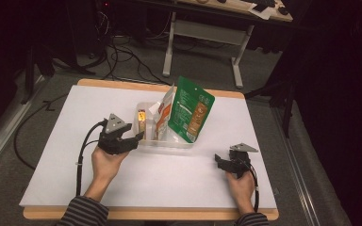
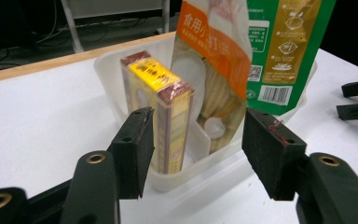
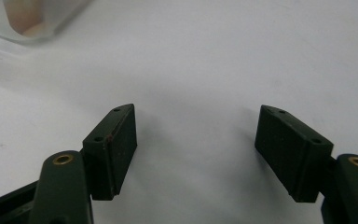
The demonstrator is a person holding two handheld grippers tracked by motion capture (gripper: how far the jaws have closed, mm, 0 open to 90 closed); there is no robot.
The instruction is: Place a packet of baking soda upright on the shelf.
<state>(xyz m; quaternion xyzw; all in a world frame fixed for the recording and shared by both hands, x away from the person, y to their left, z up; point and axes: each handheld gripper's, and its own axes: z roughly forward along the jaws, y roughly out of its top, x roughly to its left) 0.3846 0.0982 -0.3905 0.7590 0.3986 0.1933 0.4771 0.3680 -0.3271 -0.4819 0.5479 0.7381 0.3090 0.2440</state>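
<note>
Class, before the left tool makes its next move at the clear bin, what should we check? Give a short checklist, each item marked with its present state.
1. Left tool open, nothing between its pads: ok.
2. Yellow box upright in the bin: ok.
3. Left tool lined up on the box: not ok; the box sits near one pad.
4. Orange pouch and green pouch firmly seated: cannot tell.
5. Right tool open on bare table, away from the bin: ok.

Left gripper [image 2: 196, 154] jaws apart, nothing clamped, just before clear bin [image 2: 177, 179]. Yellow box [image 2: 161, 107] upright inside; orange pouch [image 2: 214, 70], green pouch [image 2: 284, 42] to right.
</note>
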